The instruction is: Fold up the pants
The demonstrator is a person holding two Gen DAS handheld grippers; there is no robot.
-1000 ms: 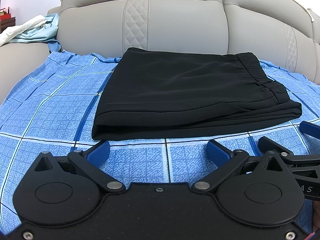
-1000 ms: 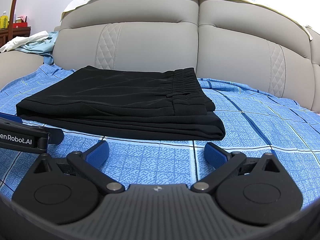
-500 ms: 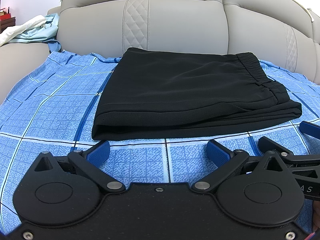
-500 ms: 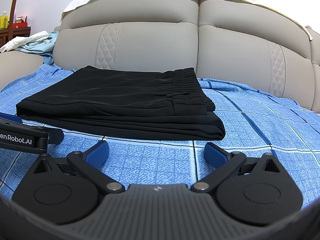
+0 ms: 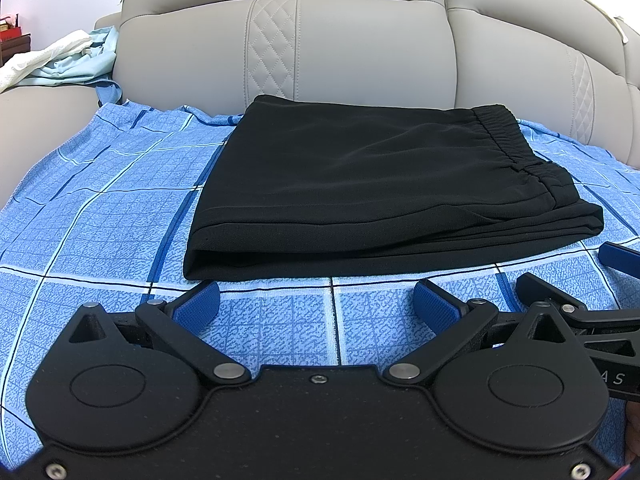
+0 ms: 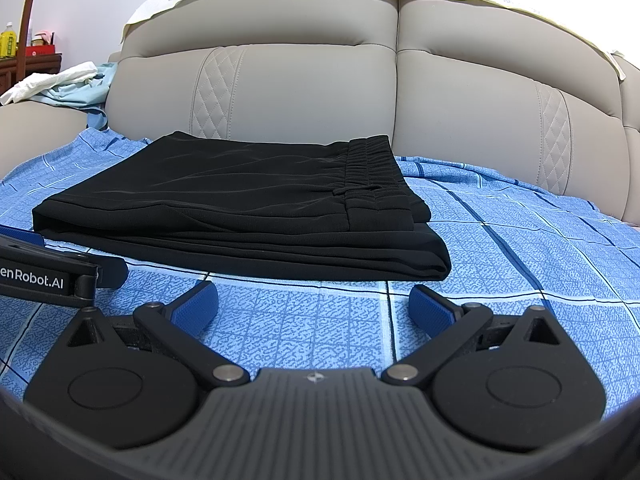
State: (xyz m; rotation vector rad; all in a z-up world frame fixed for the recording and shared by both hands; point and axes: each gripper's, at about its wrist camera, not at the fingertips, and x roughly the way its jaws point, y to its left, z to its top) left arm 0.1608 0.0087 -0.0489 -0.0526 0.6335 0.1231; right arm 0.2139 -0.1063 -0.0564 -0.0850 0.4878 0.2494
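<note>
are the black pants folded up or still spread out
Folded. The black pants lie as a compact stack on the blue sheet, layered edges visible along the near side, waistband on top.

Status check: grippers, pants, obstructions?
Left gripper open, right gripper open, both empty. Pants folded flat on blue sheet. Nothing in the way.

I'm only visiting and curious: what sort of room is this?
Probably a bedroom at home: a padded grey leather headboard, a blue checked bedsheet spread below it, and folded black pants lying on the sheet.
</note>
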